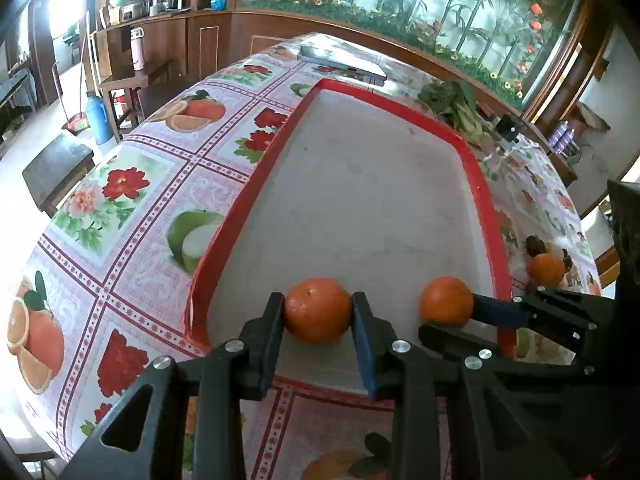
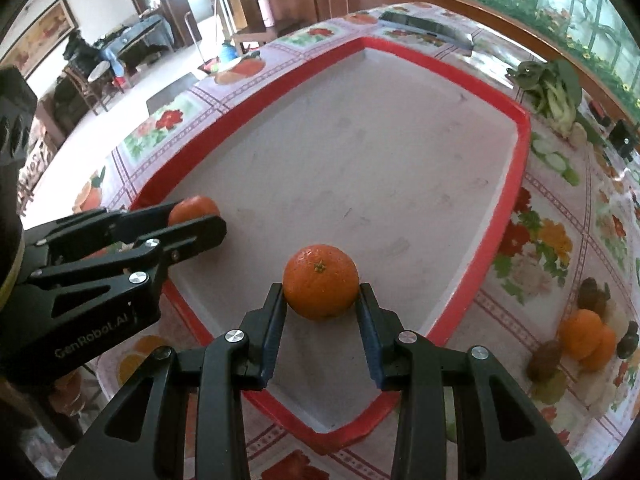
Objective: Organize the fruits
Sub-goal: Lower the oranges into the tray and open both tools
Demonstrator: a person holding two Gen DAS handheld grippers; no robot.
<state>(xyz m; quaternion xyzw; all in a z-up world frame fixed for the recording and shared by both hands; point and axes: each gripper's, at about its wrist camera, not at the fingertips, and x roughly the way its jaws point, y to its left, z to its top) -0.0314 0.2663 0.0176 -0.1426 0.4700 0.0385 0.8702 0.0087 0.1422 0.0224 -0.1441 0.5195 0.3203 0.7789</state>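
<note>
Left tongs (image 1: 318, 310) gripping glossy round orange (image 1: 317, 310), right tongs (image 2: 321, 296) gripping stem-topped orange (image 2: 321, 281), red-rimmed tray (image 2: 520, 168)

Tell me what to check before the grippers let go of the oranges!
1. Left gripper holds its orange between both fingers: ok.
2. Right gripper holds its orange: ok.
3. Both oranges are over the red tray: ok.
4. Oranges rest on the tray floor: cannot tell.
5. Oranges are apart, not bumping: ok.
6. Loose oranges remaining on the tablecloth: not ok.
</note>
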